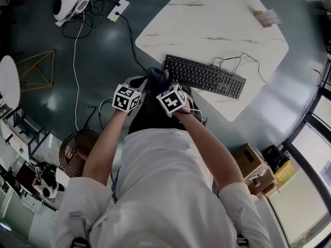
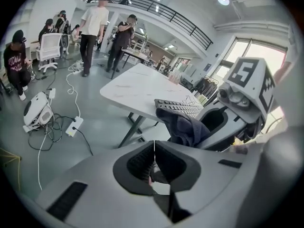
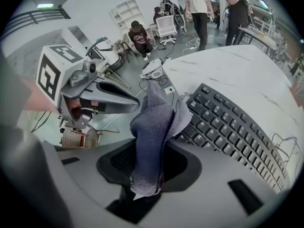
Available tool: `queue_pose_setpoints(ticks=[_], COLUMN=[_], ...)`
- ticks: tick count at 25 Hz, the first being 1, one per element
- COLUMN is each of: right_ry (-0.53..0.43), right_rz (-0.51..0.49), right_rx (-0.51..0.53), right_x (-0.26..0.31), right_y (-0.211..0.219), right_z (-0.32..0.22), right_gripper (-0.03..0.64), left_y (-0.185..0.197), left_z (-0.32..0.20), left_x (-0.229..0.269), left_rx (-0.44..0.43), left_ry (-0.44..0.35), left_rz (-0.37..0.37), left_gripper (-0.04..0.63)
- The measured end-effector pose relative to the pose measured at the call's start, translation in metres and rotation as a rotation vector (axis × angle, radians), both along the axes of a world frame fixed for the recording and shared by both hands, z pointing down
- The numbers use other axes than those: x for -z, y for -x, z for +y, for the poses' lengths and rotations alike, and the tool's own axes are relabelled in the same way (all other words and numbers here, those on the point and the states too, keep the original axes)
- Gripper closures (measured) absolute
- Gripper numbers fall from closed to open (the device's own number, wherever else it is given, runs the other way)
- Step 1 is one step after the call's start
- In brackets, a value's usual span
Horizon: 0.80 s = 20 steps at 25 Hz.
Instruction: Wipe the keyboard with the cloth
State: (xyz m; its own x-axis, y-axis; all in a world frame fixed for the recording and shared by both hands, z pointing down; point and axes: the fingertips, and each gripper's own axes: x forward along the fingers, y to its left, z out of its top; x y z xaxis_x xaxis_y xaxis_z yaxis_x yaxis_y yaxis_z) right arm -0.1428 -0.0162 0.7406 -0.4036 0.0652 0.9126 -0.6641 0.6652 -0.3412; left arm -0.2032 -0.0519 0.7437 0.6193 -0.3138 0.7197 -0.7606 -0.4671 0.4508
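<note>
A black keyboard (image 1: 204, 76) lies on the white marble table (image 1: 217, 19), near its front edge. My right gripper (image 3: 149, 161) is shut on a dark blue cloth (image 3: 154, 122), which stands up out of the jaws, just left of the keyboard (image 3: 232, 132) and level with its end. In the head view the cloth (image 1: 156, 76) bunches at that left end. My left gripper (image 2: 153, 148) is shut with nothing in it, its jaws meeting in a thin line. It sits close beside the right gripper (image 2: 237, 103), left of the cloth (image 2: 187, 127).
The keyboard's thin cable (image 1: 235, 61) loops over the table behind it. A small card (image 1: 267, 17) lies at the far right corner. On the floor are a power strip (image 1: 118, 10), a white device (image 1: 70, 1), a wicker basket (image 1: 77, 149) and cardboard boxes (image 1: 253, 164). People (image 2: 90, 32) stand in the background.
</note>
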Motion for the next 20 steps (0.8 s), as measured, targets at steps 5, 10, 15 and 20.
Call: queue_pose_setpoints(ticks=[5, 10, 15, 20], right_ry=[0.019, 0.009, 0.001, 0.001], right_rz=[0.003, 0.018, 0.009, -0.009], right_rx=[-0.092, -0.166, -0.263, -0.359], right_x=[0.001, 0.008, 0.018, 0.024], right_y=[-0.032, -0.08, -0.135, -0.184], right_z=[0.004, 0.009, 0.02, 0.036], right_gripper=[0.476, 0.477, 0.477, 0.476], left_y=[0.002, -0.012, -0.034, -0.055], left_z=[0.011, 0.022, 0.026, 0.038], left_x=[0.007, 0.015, 0.031, 0.045], left_rx=[-0.025, -0.072, -0.09, -0.089], left_ry=[0.001, -0.005, -0.022, -0.039], left_rz=[-0.006, -0.014, -0.018, -0.029], left_gripper=[0.58, 0.58, 0.58, 0.58])
